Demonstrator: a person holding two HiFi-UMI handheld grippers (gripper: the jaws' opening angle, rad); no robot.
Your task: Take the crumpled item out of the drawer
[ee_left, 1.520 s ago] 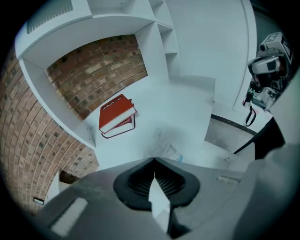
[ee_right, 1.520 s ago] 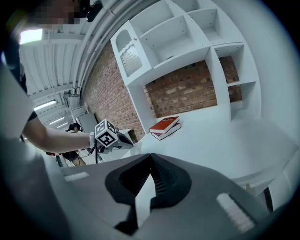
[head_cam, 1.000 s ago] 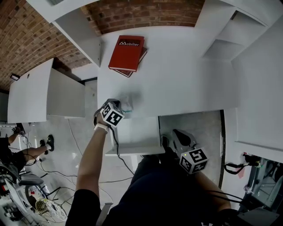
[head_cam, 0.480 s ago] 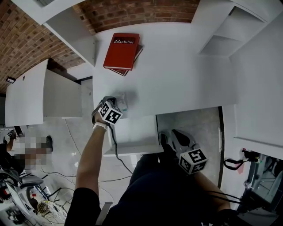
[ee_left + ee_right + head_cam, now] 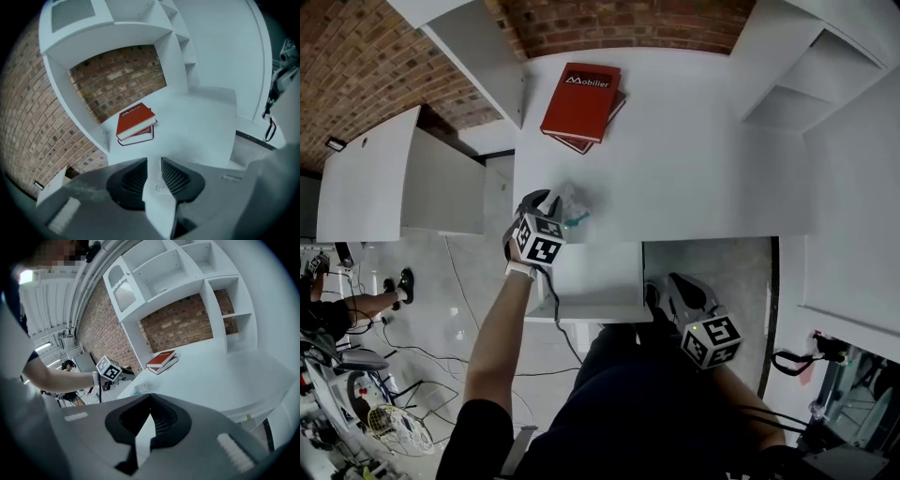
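A white desk top (image 5: 694,159) is seen from above, set against a red-brown brick wall (image 5: 356,66) and flanked by white open shelving (image 5: 797,84). Speckled grey floor (image 5: 712,267) shows under the desk. One white drawer (image 5: 592,281) is pulled out below the desk's front edge.

The crumpled whitish translucent wad with a teal fleck (image 5: 574,206) is found out of the drawer, on the desk top near the front edge, above the drawer's left part. It reads as a rounded lump, so no long axis or pointing direction can be made out.

The left hand-held gripper with its marker cube (image 5: 551,204) is held just beside the wad. Its jaws have just been opening and are spread by a narrow gap, with the pads pressing on nothing. The right hand-held gripper (image 5: 667,289) is held low beside the drawer's right end, well apart from the wad, its jaws pressed together at the tips with nothing between them.

Counted: one wad, one drawer, two grippers, and two red hardback books (image 5: 581,98) stacked at the back of the desk
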